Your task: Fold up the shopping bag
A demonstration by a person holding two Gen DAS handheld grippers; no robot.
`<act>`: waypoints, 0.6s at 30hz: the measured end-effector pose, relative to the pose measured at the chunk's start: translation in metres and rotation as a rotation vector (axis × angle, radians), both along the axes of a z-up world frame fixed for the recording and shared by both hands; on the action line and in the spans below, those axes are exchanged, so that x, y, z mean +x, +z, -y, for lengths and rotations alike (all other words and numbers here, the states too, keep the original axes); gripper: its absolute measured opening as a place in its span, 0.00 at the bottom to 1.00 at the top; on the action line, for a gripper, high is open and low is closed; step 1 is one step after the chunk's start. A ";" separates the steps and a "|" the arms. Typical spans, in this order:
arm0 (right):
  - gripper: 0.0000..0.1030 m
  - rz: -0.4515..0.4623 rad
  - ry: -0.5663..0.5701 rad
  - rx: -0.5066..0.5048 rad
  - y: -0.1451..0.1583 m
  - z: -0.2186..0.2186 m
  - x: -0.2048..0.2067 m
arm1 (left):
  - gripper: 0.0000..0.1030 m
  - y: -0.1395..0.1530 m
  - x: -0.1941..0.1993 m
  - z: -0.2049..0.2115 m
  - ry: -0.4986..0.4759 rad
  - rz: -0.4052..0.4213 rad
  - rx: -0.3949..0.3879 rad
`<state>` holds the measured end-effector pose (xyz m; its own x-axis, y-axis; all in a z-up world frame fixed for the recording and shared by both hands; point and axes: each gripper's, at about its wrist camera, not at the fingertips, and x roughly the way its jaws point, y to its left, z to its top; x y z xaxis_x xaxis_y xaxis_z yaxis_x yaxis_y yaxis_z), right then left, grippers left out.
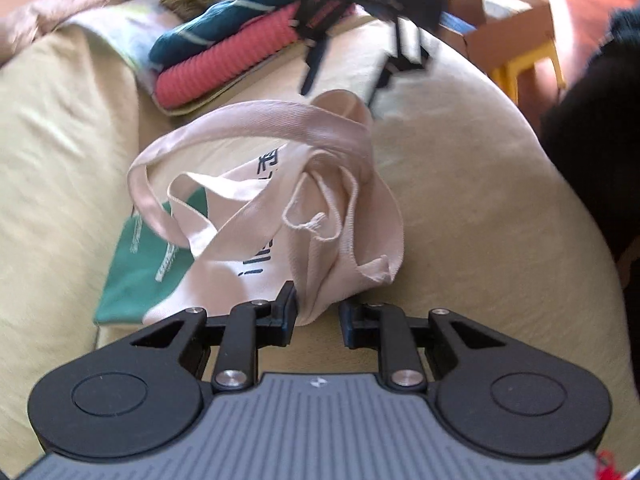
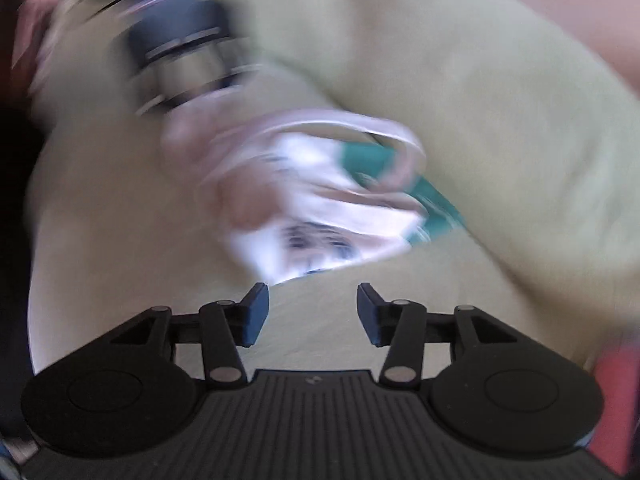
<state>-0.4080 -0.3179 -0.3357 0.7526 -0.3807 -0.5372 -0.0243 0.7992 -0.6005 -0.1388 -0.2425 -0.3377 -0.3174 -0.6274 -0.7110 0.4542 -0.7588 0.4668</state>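
A cream canvas shopping bag [image 1: 256,216] with dark lettering and a green panel [image 1: 136,276] lies crumpled on a beige cushion [image 1: 460,220]. Its long handles [image 1: 280,120] loop loosely over it. My left gripper [image 1: 318,316] sits at the bag's near end. A fold of fabric reaches into the gap and rests against the left finger [image 1: 286,312], while the other finger stands apart from it. In the blurred right wrist view the same bag [image 2: 320,200] lies just beyond my right gripper [image 2: 312,314], which is open with only cushion between its fingers.
Folded clothes [image 1: 224,60], pink and dark teal, are stacked on the cushion behind the bag. A blurred black object [image 1: 380,0] hangs over them. A cardboard box [image 1: 512,28] sits on a yellow stool at the back right. A dark shape [image 1: 592,140] fills the right edge.
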 end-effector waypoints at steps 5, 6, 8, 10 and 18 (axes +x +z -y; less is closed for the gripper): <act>0.26 0.071 0.020 0.220 0.002 0.020 0.034 | 0.25 0.008 0.005 0.004 0.066 -0.046 0.049; 0.25 0.074 -0.019 0.367 0.009 0.034 0.036 | 0.25 0.013 0.007 0.004 0.086 -0.068 0.068; 0.24 0.074 -0.094 0.656 0.022 0.059 0.032 | 0.25 0.031 0.008 0.004 0.103 -0.157 0.165; 0.24 0.039 -0.126 0.878 0.028 0.077 0.028 | 0.25 0.037 0.011 0.000 0.129 -0.227 0.227; 0.22 -0.065 -0.451 1.712 -0.014 0.159 0.033 | 0.26 0.030 0.005 -0.008 0.296 -0.292 0.240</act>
<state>-0.3749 -0.4770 -0.3494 0.7212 0.4342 -0.5399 0.3665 0.4222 0.8291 -0.1341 -0.2341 -0.3080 -0.3580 -0.5496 -0.7548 0.7527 -0.6482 0.1150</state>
